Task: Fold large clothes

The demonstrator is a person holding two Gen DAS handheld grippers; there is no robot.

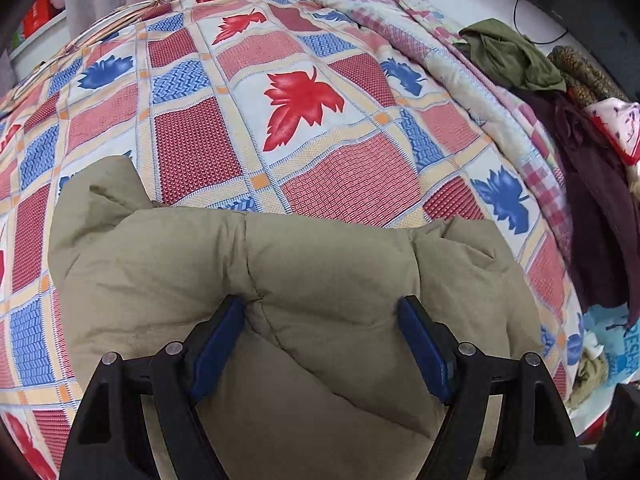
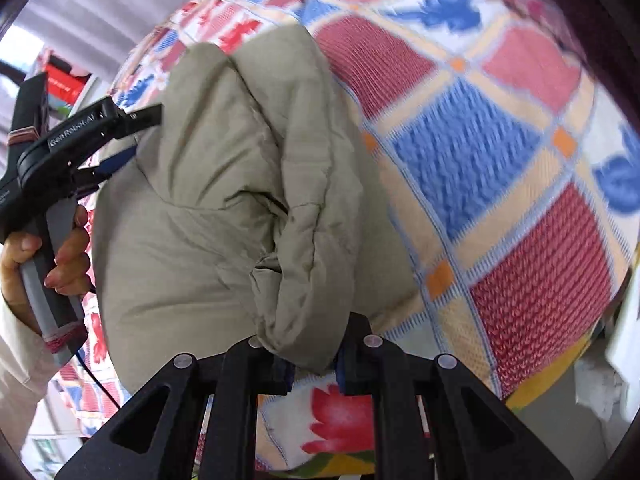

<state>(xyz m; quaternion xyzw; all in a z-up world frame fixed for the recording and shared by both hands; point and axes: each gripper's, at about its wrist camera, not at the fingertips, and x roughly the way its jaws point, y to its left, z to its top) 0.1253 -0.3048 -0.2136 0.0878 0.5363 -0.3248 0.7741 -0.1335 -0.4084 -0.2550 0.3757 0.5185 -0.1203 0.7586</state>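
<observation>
The right gripper (image 2: 312,364) jaws pinch a fold of the khaki padded jacket (image 1: 280,272), while the left gripper (image 1: 322,312) jaws stand wide, straddling its padding on the bed (image 1: 340,184).

My left gripper (image 1: 322,312) points steeply down, jaws spread wide, pads resting on padded fabric. My right gripper (image 2: 312,364) is pinched tight on a fabric fold. My left hand (image 2: 48,256), at nine o'clock, grips its handle.
</observation>
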